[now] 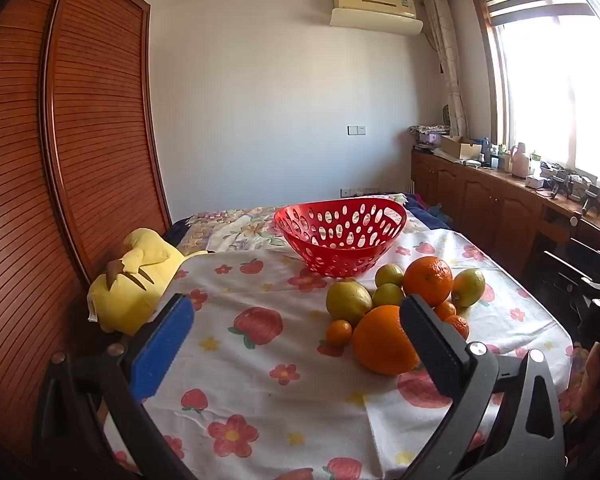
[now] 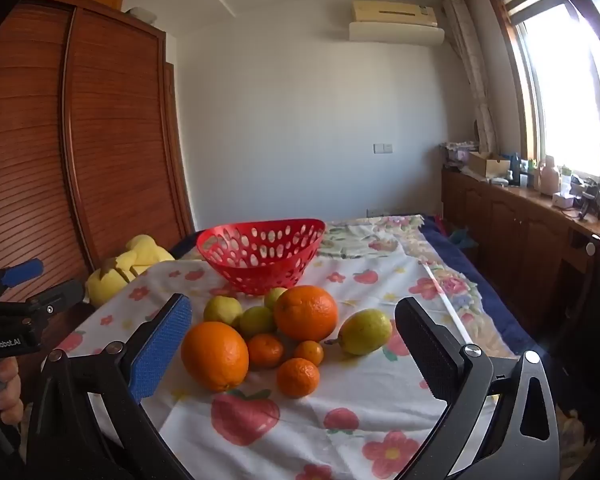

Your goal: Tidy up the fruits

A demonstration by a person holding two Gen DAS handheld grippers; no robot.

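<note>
A red perforated basket (image 1: 340,236) (image 2: 260,256) stands empty at the far side of a flowered cloth (image 1: 260,380) (image 2: 340,412). In front of it lies a heap of fruit: two large oranges (image 1: 384,340) (image 2: 215,356), several small tangerines (image 2: 298,377) and several yellow-green lemons (image 1: 348,300) (image 2: 366,331). My left gripper (image 1: 296,324) is open, held back from the heap, its right finger overlapping the near orange in view. My right gripper (image 2: 294,328) is open too, short of the fruit, with nothing between its pads. The left gripper (image 2: 28,280) shows at the right wrist view's left edge.
A yellow plush toy (image 1: 136,276) (image 2: 128,268) lies at the cloth's left edge beside a wooden slatted wardrobe (image 1: 80,140). A wooden sideboard (image 1: 500,200) with clutter runs under the window on the right. A hand (image 2: 4,388) grips the left tool's handle.
</note>
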